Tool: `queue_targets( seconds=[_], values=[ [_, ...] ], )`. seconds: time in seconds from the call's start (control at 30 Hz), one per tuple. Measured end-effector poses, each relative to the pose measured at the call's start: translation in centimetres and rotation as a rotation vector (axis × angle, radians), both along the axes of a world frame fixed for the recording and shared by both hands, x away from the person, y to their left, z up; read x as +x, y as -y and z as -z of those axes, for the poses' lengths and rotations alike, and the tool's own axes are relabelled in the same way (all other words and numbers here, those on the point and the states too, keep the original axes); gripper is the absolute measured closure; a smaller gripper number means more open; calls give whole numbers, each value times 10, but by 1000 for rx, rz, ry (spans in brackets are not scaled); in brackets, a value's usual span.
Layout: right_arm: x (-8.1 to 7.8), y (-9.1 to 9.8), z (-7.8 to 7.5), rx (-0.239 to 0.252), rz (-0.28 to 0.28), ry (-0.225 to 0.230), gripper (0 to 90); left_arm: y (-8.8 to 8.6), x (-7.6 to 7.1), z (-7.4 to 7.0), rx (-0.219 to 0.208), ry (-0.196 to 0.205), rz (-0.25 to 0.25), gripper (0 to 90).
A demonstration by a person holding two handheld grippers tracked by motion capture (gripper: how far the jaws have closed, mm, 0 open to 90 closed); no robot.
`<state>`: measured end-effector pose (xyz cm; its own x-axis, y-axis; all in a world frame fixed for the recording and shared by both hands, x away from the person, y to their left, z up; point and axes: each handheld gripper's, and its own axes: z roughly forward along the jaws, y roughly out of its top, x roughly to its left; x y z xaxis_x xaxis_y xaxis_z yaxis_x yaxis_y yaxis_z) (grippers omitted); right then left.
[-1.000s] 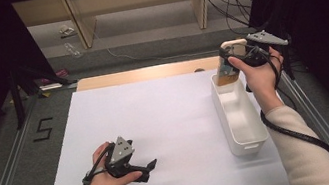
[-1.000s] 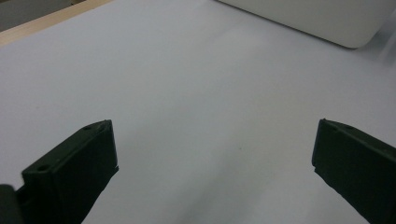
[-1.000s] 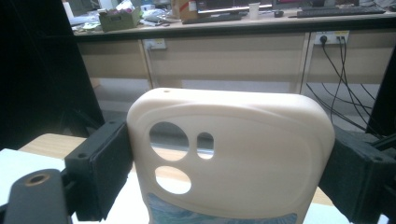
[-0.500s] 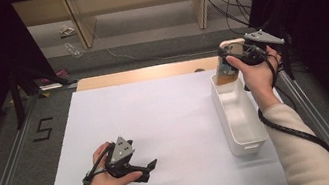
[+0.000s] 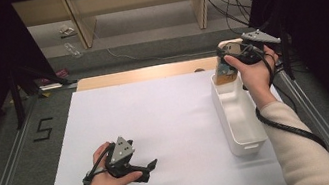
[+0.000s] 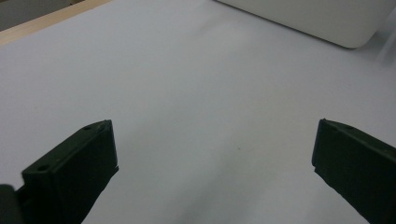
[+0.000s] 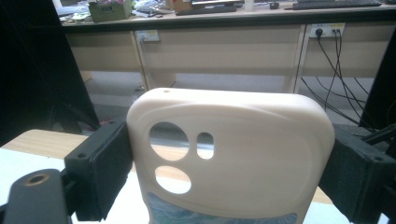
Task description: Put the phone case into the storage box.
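Observation:
My right gripper (image 5: 228, 59) is raised over the far end of a white bin (image 5: 245, 127) at the table's right side. Its jaws are shut on a cream phone case (image 7: 233, 154) with camera cut-outs, held upright by its two sides; the same phone case (image 5: 226, 69) hangs above the bin's far rim. My left gripper (image 5: 151, 168) rests on the white sheet (image 5: 157, 124) near the front edge. Both of its jaws (image 6: 212, 182) stand wide open with bare sheet between them.
A wooden strip (image 5: 144, 74) runs along the sheet's far edge. Metal rails (image 5: 8, 169) flank the table left and right. Shelving and cables (image 5: 234, 5) stand beyond the table. The bin's side (image 6: 308, 18) lies ahead of the left gripper.
The right hand with the phone case has shifted slightly over the bin's far end. The left hand has stayed put.

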<state>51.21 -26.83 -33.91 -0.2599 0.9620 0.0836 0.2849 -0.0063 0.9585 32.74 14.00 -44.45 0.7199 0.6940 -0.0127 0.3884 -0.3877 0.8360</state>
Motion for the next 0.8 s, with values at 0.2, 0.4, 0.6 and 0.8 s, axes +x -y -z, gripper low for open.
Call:
queue_targets(
  seconds=[0.2, 0.4, 0.6, 0.8],
  values=[
    [3, -2, 0, -2, -1, -3, 129, 0, 0, 0, 0, 0, 0, 0],
    [6, -4, 1, -5, 4, -6, 129, 0, 0, 0, 0, 1, 1, 0],
    [9, -4, 2, -7, 9, -11, 129, 0, 0, 0, -1, 0, 1, 0],
    [13, -3, 4, -9, 18, -18, 129, 0, 0, 0, -1, 1, 1, 0]
  ],
)
